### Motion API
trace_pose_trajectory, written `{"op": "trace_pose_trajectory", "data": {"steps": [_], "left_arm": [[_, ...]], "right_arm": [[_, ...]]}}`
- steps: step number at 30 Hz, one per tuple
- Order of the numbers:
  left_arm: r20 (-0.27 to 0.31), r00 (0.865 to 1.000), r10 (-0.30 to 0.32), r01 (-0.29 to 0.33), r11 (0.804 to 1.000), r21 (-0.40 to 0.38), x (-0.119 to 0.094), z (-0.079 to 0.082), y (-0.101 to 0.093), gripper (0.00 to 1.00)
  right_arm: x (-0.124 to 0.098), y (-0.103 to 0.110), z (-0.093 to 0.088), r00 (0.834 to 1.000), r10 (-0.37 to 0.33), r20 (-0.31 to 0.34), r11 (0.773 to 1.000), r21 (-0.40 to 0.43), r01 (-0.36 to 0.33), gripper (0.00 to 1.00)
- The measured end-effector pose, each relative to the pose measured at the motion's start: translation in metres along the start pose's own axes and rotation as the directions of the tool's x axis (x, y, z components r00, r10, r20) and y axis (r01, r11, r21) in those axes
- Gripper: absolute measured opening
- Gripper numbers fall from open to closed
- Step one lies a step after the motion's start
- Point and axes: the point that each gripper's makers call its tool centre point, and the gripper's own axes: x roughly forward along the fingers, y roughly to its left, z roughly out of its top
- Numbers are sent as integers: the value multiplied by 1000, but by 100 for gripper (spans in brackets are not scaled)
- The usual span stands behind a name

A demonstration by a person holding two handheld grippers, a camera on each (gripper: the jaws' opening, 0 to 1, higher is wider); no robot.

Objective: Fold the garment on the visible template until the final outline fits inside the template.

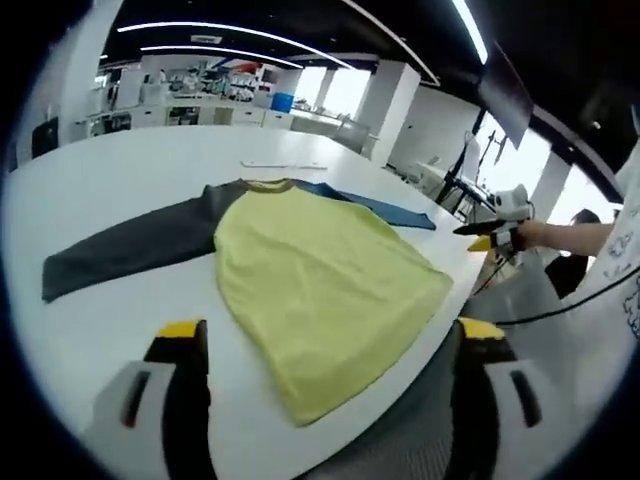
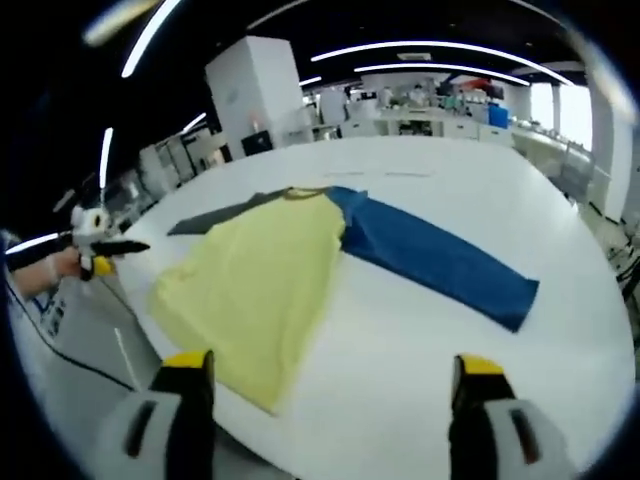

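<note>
A long-sleeved shirt lies flat on the white table [image 1: 120, 300]. Its yellow body [image 1: 315, 275] spreads toward the near edge, with a dark grey sleeve [image 1: 130, 250] stretched left and a blue sleeve [image 1: 385, 208] stretched right. My left gripper [image 1: 330, 335] hovers open in front of the hem, holding nothing. In the right gripper view the yellow body [image 2: 260, 280] sits left of centre, the blue sleeve [image 2: 440, 260] runs right and a bit of grey sleeve [image 2: 212, 215] shows behind. My right gripper [image 2: 333, 368] is open and empty, just short of the hem.
The right gripper [image 1: 492, 235], held in a hand, shows off the table's right edge; the left gripper [image 2: 100, 248] shows likewise at the left. A thin white strip [image 1: 285, 164] lies beyond the collar. A cable [image 1: 560, 305] trails beside the table. Desks and pillars stand far behind.
</note>
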Motion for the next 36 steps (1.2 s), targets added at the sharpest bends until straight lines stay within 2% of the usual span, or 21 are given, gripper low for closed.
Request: {"op": "trace_pose_trajectory", "data": {"steps": [4, 7, 9, 14, 18, 19, 22, 25, 28, 32, 34, 35, 36], "left_arm": [[33, 999, -11, 11, 1000, -6, 3, 8, -1, 99], [71, 997, -2, 4, 1000, -19, 5, 16, -1, 99], [94, 996, -5, 9, 999, -38, 7, 22, -1, 99], [131, 991, 19, -19, 1000, -2, 12, 34, 5, 99], [104, 994, 35, -39, 999, 30, 15, 36, 5, 99], [97, 995, 36, -40, 999, 33, 15, 36, 5, 99], [93, 995, 44, -48, 998, 34, 13, 36, 7, 99], [101, 993, 56, -59, 998, 28, 9, 39, 11, 99], [113, 992, 62, -63, 998, 14, 6, 40, 12, 99], [121, 989, 80, -80, 997, 0, 5, 38, 15, 99], [122, 989, 88, -86, 996, -19, 4, 35, 14, 99], [125, 988, 88, -85, 996, -26, 3, 34, 14, 99], [125, 988, 91, -88, 996, -30, 3, 33, 14, 99]], "right_arm": [[-4, -23, 3, 999, -34, -2, 999, -8, 34, 100], [-6, -39, 5, 998, -56, 1, 996, 66, 55, 99], [-10, -55, 13, 996, -79, 40, 995, 63, 77, 98], [-12, -88, 21, 992, -106, 61, 993, 55, 103, 95], [-13, -111, 33, 990, -112, 89, 992, 63, 106, 94], [-13, -108, 35, 990, -111, 89, 993, 57, 107, 94], [-9, -118, 34, 990, -119, 74, 992, 48, 116, 93], [-2, -138, 32, 990, -125, 62, 991, 63, 121, 93], [2, -150, 31, 989, -141, 44, 989, 51, 138, 89], [6, -167, 32, 986, -165, 27, 984, 74, 163, 80], [10, -182, 34, 983, -184, 25, 973, 146, 178, 74], [14, -187, 40, 982, -179, 55, 967, 192, 166, 73], [16, -190, 41, 982, -179, 58, 965, 207, 163, 73]]}}
